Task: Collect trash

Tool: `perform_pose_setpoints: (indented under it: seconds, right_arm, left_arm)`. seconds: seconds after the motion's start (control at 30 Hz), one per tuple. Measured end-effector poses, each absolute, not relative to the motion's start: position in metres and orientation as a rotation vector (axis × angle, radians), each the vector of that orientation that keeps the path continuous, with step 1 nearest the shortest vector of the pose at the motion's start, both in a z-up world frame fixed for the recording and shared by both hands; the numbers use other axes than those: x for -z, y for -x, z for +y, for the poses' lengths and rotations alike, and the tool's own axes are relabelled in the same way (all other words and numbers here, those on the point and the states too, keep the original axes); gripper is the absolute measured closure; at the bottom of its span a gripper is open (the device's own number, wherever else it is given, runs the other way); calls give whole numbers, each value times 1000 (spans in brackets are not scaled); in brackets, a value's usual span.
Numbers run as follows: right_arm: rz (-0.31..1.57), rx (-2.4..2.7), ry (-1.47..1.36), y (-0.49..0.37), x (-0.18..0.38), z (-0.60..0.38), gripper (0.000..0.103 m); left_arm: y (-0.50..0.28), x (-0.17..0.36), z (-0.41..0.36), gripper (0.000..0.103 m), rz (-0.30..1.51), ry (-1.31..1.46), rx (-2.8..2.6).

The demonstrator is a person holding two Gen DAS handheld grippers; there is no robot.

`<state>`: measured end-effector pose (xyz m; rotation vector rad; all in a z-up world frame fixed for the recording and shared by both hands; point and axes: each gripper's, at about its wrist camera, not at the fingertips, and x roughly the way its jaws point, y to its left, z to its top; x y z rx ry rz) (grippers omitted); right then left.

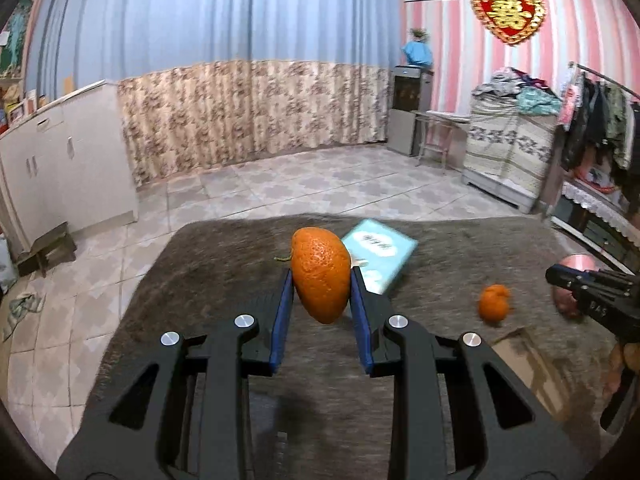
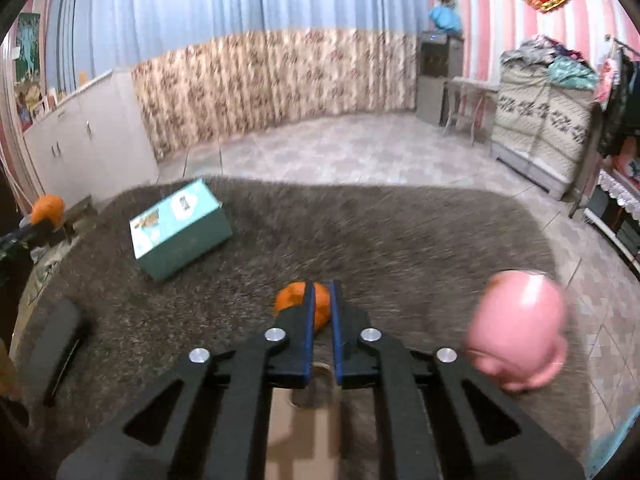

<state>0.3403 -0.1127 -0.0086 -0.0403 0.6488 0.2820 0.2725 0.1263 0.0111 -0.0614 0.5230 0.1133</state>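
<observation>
A: The left gripper [image 1: 322, 280] has its blue pads closed on a large orange peel [image 1: 321, 274], which hangs clear above the grey-brown carpeted table [image 1: 224, 280]. The peel bulges out above and below the pads.

B: And the right gripper [image 2: 322, 292]?

A: Its fingers stand nearly together, with only a thin slit between the pads. A smaller orange piece [image 2: 298, 300] lies on the carpet just beyond the tips. In the blurred right wrist view, part of the orange shows through the slit, so whether the pads pinch it cannot be told. In the left wrist view that piece [image 1: 495, 304] lies on the carpet, apart from the right gripper.

B: Any writing?

A: The side of the right gripper's body shows the letters "BAS" in the left wrist view. A teal box [image 2: 180, 224] lies tilted on the table with a white label patch; its print is too small to read. A red and gold heart ornament [image 1: 507, 10] on the striped wall bears a gold Chinese character.

B: Anything else on the table?

A: A pink rounded object [image 2: 520, 328] sits at the right, near the right gripper.
</observation>
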Motion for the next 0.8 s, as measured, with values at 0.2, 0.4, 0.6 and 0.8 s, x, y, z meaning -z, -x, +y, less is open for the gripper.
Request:
perform_pose_setpoints:
  seconds: [0.2, 0.4, 0.6, 0.8]
  right_arm:
    - [622, -240, -21, -298, -6, -176, 99]
    - [625, -179, -66, -258, 2, -227, 99]
    - [627, -141, -142, -223, 15, -265, 99]
    - [629, -114, -190, -198, 23, -287, 99]
  left_arm:
    - [-255, -23, 83, 76, 507, 51, -36]
    - [-236, -22, 46, 76, 520, 20, 25]
    - [-221, -16, 16, 76, 543, 21, 75]
    - [-212, -8, -2, 76, 558, 10, 111]
